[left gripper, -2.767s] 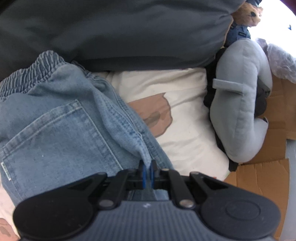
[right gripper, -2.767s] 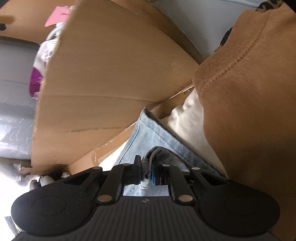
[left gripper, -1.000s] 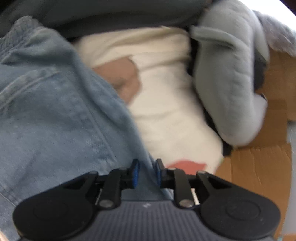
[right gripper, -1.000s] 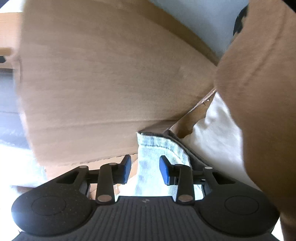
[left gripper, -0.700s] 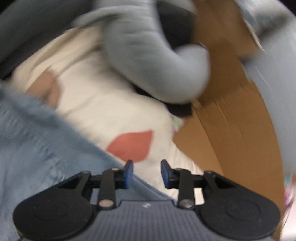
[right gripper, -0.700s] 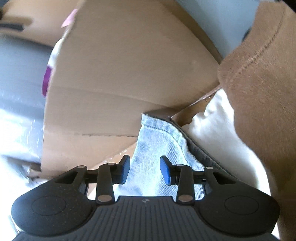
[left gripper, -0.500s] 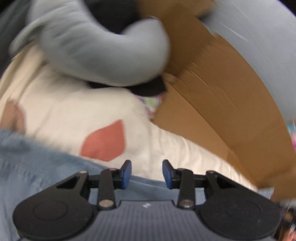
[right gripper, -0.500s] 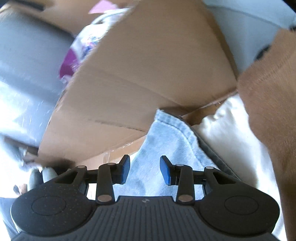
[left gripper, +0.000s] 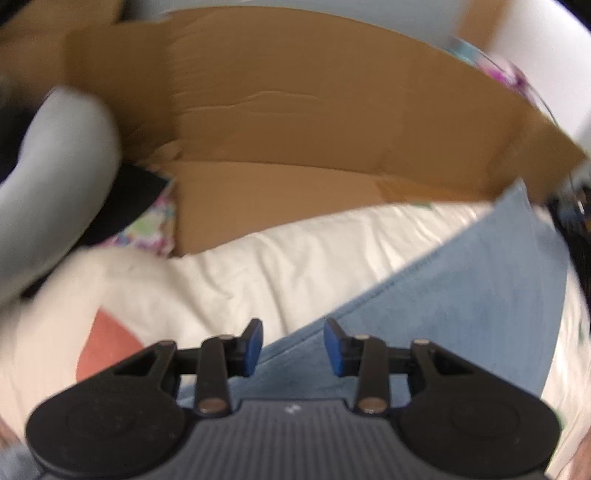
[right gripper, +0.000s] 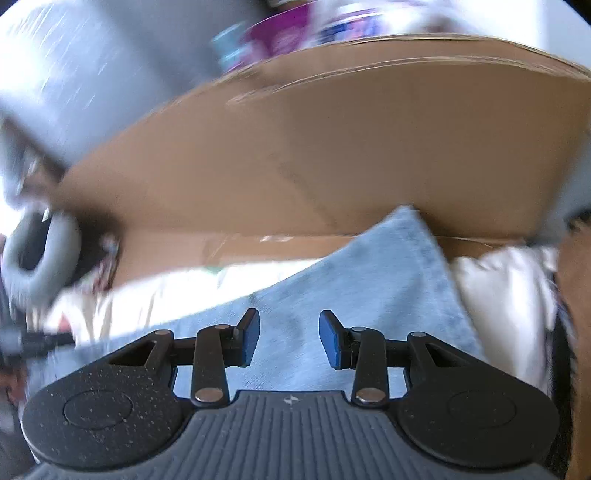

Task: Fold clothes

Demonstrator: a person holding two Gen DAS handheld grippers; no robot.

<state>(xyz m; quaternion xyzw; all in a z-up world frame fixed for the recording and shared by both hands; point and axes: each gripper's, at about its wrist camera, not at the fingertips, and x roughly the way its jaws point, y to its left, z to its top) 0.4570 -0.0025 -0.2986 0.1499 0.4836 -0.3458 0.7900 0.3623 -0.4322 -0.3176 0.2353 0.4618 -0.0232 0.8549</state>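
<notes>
Light blue denim jeans (left gripper: 476, 291) lie flat on a cream sheet (left gripper: 280, 266), one leg running up to the right toward the cardboard. My left gripper (left gripper: 293, 344) hovers open over the leg's edge, nothing between its blue pads. In the right wrist view the same jeans (right gripper: 373, 280) spread under my right gripper (right gripper: 289, 336), which is open too and holds nothing. The leg's hem (right gripper: 410, 216) reaches the cardboard wall. Both views are motion-blurred.
A tall cardboard sheet (left gripper: 295, 122) stands behind the bedding, seen as well in the right wrist view as a brown cardboard wall (right gripper: 369, 147). A grey plush toy (left gripper: 48, 184) lies at the left. A brown garment (right gripper: 580, 273) sits at the right edge. Colourful packaging (right gripper: 288, 33) shows above the cardboard.
Both grippers have let go of the denim and opened. Both have rolled and swung across, so the cardboard now fills the background and the jeans lie flat below.
</notes>
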